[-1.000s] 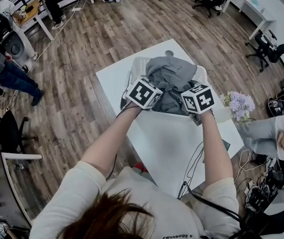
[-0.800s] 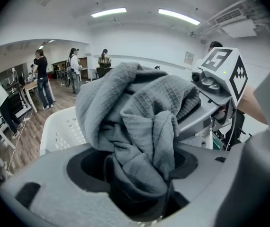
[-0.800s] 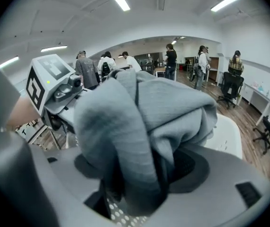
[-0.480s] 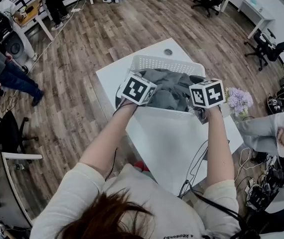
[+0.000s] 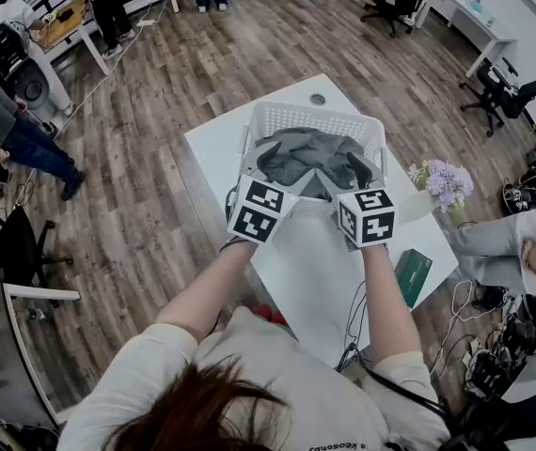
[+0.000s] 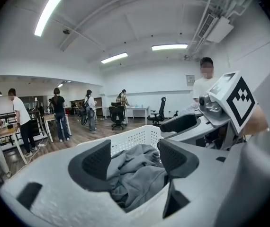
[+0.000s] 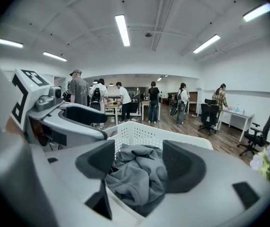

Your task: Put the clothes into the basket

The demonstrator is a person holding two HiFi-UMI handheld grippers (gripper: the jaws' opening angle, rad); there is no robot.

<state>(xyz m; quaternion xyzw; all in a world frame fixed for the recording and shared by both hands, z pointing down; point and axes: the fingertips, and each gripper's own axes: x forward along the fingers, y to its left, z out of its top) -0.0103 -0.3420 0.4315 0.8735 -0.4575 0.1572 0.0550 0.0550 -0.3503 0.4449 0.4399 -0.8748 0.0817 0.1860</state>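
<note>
A grey garment (image 5: 307, 156) lies bunched inside the white perforated basket (image 5: 317, 118) at the far side of the white table (image 5: 310, 280). My left gripper (image 5: 270, 165) hovers at the basket's near rim, open, with nothing between its pads. My right gripper (image 5: 354, 173) is beside it at the same rim, also open and empty. In the left gripper view the garment (image 6: 142, 176) shows beyond the open left gripper (image 6: 134, 159). The right gripper view shows the same garment (image 7: 137, 174) and the basket (image 7: 144, 131) past the open right gripper (image 7: 140, 159).
A vase of purple flowers (image 5: 442, 181) stands on the table's right corner, and a green box (image 5: 413, 275) lies near its right edge. A person (image 5: 517, 242) sits to the right. Other people (image 5: 9, 134) and office chairs (image 5: 503, 92) stand around on the wood floor.
The grey garment, held up over the basket a second ago, was lowered in and let go. Both grippers opened and drew back toward me to the near rim.
</note>
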